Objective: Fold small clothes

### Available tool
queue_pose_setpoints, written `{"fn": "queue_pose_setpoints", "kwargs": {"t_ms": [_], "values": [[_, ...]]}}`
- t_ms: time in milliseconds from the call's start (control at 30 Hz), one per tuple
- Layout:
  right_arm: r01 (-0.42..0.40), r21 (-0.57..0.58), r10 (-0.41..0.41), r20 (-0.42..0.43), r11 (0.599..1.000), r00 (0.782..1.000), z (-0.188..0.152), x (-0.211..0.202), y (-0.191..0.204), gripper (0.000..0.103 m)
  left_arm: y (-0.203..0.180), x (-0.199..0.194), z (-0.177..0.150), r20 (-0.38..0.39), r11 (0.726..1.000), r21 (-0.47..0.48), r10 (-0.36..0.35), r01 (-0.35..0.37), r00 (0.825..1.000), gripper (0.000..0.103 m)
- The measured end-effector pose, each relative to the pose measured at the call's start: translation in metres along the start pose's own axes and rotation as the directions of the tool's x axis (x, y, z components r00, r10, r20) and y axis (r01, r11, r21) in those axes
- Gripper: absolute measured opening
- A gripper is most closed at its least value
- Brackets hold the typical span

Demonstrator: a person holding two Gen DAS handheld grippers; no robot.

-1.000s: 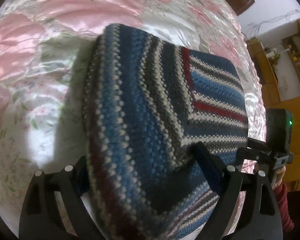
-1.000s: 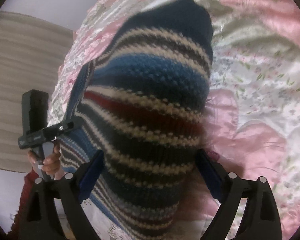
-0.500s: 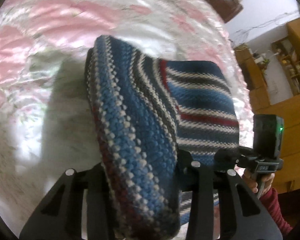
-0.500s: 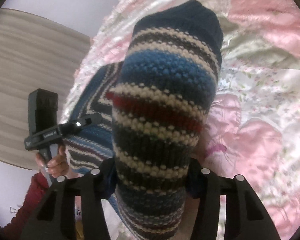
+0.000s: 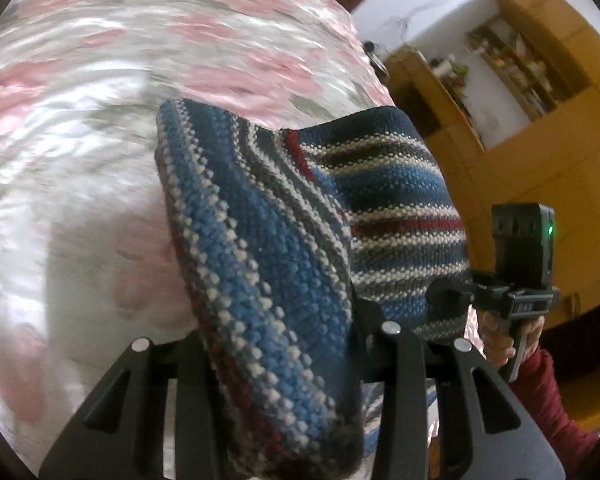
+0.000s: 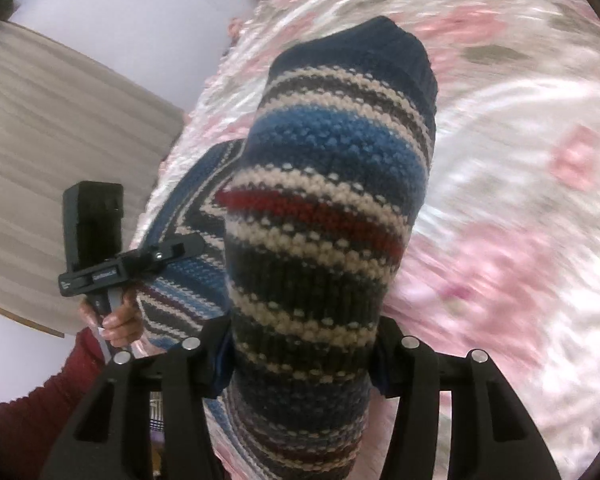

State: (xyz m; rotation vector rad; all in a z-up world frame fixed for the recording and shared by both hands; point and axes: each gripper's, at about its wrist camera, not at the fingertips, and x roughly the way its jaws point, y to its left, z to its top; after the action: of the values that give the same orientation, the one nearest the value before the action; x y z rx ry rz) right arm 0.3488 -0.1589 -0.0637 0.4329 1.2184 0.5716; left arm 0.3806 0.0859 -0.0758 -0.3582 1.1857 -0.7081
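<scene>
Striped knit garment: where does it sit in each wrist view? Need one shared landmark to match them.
Left wrist: striped knit garment fills the centre, clamped in the left gripper at bottom.
Right wrist: it runs up the centre from the right gripper.
Shared landmark: the pink floral bedspread beneath it, in both views.

Chunky knit sweater (image 5: pixel 268 264) up close: thick wool-like yarn, nubbly and matt, a rough pebbled stitch in blue, cream, grey and red stripes. Gripping it, the left tongs (image 5: pixel 280 344) are matt black plastic with small shiny metal bolt heads; same finish on the right tongs (image 6: pixel 300 344). Beyond both tongs, the bedspread (image 6: pixel 520 160) gleams, a glossy satin-like cloth, smooth and floral. Off right of the left tongs, a cabinet (image 5: pixel 540 152) looks like smooth yellow wood.
</scene>
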Motion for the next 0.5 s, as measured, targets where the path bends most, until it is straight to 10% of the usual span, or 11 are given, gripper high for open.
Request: {"fn": "queue_pose_setpoints", "kwargs": {"t_ms": [500], "values": [[0.001,0.175,0.003,-0.024,0.985,1.000,-0.076,0.012,-0.135,0.057,-0.024,0.113,-0.059,-0.112,0.988,0.093,0.134,-0.124,0.985,0.039]]}}
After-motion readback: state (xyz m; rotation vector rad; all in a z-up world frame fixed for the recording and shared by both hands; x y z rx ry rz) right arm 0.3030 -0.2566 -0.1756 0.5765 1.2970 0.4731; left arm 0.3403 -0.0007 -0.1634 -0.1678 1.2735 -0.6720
